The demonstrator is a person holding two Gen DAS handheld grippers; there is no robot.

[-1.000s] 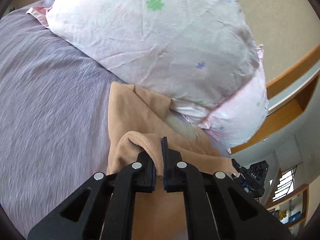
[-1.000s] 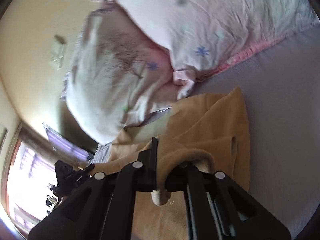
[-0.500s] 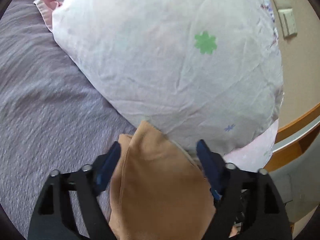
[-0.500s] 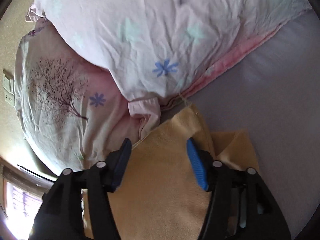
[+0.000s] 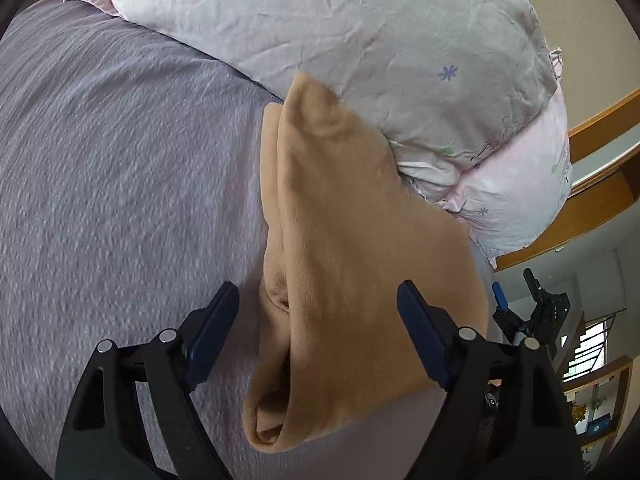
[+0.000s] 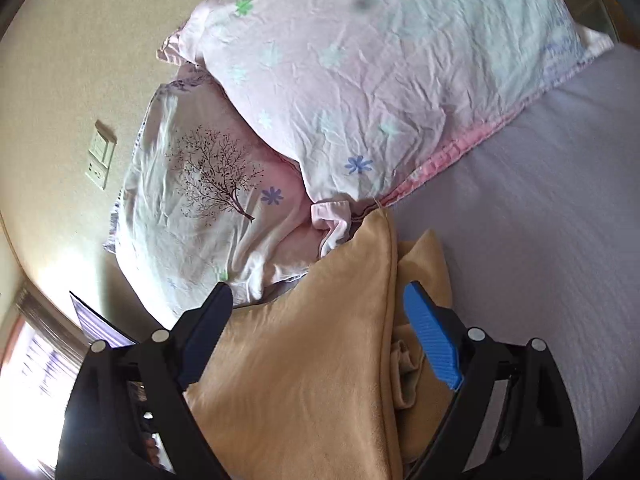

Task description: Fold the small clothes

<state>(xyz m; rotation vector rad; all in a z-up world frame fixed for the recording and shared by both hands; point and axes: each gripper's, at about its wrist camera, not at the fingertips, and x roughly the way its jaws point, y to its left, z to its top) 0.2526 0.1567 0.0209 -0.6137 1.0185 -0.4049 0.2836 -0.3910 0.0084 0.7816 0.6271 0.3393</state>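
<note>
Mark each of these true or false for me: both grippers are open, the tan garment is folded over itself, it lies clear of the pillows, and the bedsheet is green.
1. Both grippers are open. True: the left gripper and the right gripper each have their jaws spread, gripping nothing.
2. The tan garment is folded over itself. True: layered edges show along its side.
3. The garment lies clear of the pillows. False: its far corner rests against the flowered pillow.
4. The bedsheet is green. False: the bedsheet is purple-grey.
</note>
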